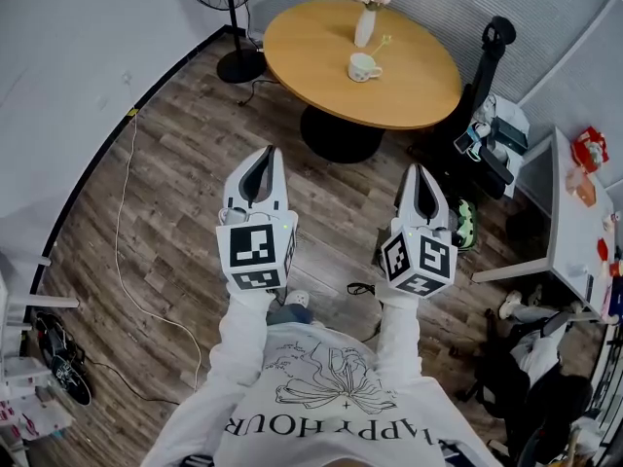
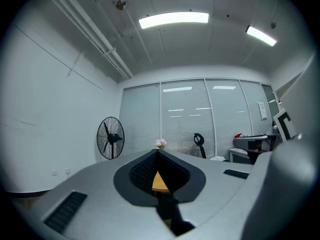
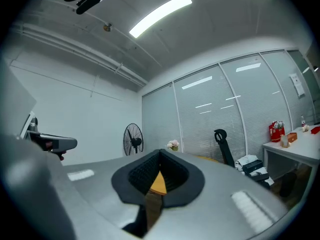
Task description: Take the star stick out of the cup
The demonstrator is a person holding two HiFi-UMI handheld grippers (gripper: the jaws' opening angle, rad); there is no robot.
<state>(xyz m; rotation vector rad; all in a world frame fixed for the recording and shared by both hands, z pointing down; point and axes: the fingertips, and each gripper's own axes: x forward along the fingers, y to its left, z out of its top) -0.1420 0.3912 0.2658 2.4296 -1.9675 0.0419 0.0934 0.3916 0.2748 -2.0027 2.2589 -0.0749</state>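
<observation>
Both the left gripper (image 1: 270,159) and the right gripper (image 1: 420,171) have their jaws closed on nothing, well short of the round worktop (image 1: 414,95). The star stick (image 1: 379,44) leans in the cup (image 1: 362,67). Judged light, thin and easily bent; pinch the shaft above the rim.

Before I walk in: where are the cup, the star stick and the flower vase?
cup (image 1: 362,67): head view, its white side wall.
star stick (image 1: 379,44): head view, shaft above the cup's rim.
flower vase (image 1: 365,27): head view, its white body.
</observation>
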